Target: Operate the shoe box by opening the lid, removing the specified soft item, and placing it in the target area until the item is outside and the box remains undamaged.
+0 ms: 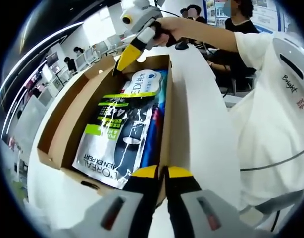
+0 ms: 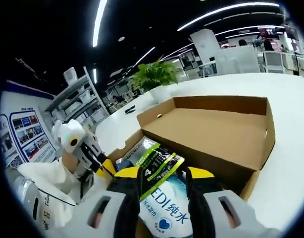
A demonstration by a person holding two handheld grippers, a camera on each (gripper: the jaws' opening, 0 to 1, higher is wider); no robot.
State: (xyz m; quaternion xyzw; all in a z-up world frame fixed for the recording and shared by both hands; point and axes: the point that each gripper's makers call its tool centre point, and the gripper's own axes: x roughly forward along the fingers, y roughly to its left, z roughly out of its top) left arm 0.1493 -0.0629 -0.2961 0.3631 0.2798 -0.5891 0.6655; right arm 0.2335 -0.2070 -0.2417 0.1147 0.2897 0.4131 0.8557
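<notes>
The box [image 2: 211, 134] lay open on the table [image 1: 196, 114], and I judged that a hasty lift could drag the pouches [image 1: 120, 136] against its cardboard wall and tear it. My right gripper [image 2: 164, 181] stood wide around the top pouch's edge, unclamped; my left gripper [image 1: 163, 173] was closed at the box's near rim.

The person wears a white short-sleeved shirt [image 1: 271, 114], right of frame, with small dark "Bright" lettering and red marks near the shoulder; each gripper [image 1: 165, 174] has grey housings, black jaws and yellow tips; the right gripper [image 2: 164, 178] matches.
</notes>
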